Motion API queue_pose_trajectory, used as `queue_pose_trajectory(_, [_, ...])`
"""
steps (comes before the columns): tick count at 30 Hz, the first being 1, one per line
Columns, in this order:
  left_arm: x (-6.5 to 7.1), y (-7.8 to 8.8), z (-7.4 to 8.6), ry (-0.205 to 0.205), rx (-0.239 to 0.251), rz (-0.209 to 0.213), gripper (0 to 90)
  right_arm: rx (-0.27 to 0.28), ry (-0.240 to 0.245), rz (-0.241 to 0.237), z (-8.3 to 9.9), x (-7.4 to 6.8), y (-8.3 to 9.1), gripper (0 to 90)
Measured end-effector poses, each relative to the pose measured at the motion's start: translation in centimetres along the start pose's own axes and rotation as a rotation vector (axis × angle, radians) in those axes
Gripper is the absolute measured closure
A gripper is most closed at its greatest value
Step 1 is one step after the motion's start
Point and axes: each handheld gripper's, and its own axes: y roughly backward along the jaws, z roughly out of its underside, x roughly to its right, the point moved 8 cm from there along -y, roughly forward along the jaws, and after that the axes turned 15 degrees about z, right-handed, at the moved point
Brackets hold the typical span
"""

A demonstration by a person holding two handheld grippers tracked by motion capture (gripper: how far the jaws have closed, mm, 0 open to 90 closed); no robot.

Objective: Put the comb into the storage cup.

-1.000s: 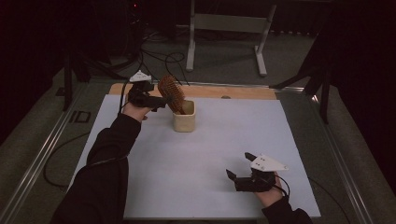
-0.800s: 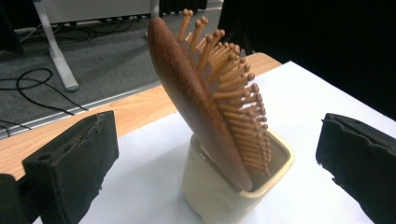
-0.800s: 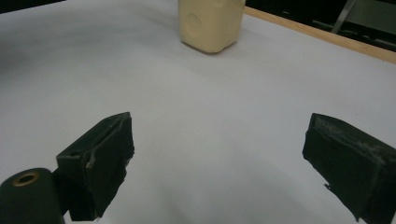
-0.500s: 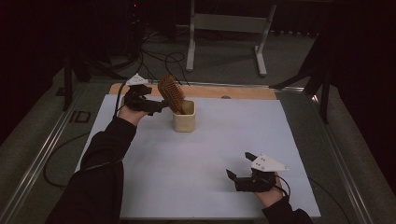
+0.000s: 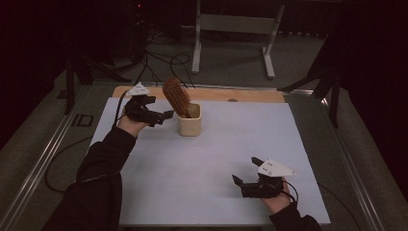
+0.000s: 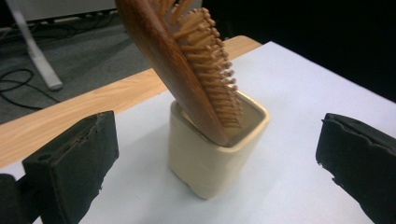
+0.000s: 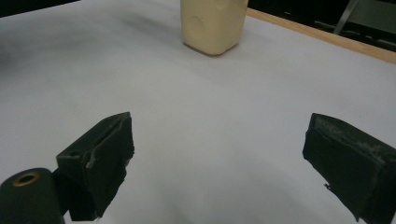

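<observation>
High view: a cream square holder (image 5: 190, 124) stands upright on the white table (image 5: 202, 163), toward its far side, near the bare wooden strip (image 5: 250, 95) along the far edge. A wooden paddle hairbrush (image 5: 175, 96) stands in the holder, its bristled head up and leaning to the left. The left gripper (image 5: 163, 116) is held just left of the holder, pointing at it, its fingers spread and apart from both holder and hairbrush. The right gripper (image 5: 243, 174) rests low over the near right part of the table, well apart from the holder, its fingers wide and holding nothing. A sleeve (image 5: 98, 168) covers the person's left forearm.

Left gripper view: the two black fingers (image 6: 70, 168) stand wide at either side of the frame, with the holder (image 6: 210, 154) between and beyond them, untouched. The hairbrush (image 6: 187, 70) leans against the holder's rim, its wooden bristles facing right and its lower end hidden inside.

Right gripper view: the fingers (image 7: 100, 161) are wide open over bare white table (image 7: 210, 140), gripping nothing. The holder (image 7: 214, 25) stands farther off at the top of the frame; a round dimple marks its facing wall.
</observation>
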Motion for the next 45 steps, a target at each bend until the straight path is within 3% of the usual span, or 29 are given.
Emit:
queue_pose_trajectory(16, [1.2,1.5,2.1,-0.021,-0.011,0.023,0.1,-0.004,0.0,-0.001,0.0,-0.1,-0.1,8.7])
queue_pose_trajectory(28, [3.0,2.6,4.2,-0.051,-0.009,0.067,0.1,-0.004,-0.002,-0.001,0.0,-0.1,-0.1,8.7])
queue_pose_trajectory(36, [4.0,3.4,6.2,-0.065,-0.021,0.081,0.1,-0.001,0.002,0.001,0.0,0.0,0.0,8.7])
queue_pose_trajectory(45, [4.9,4.7,8.6,-0.063,-0.001,0.098,0.1,-0.004,0.005,0.004,0.1,0.0,0.0,8.7])
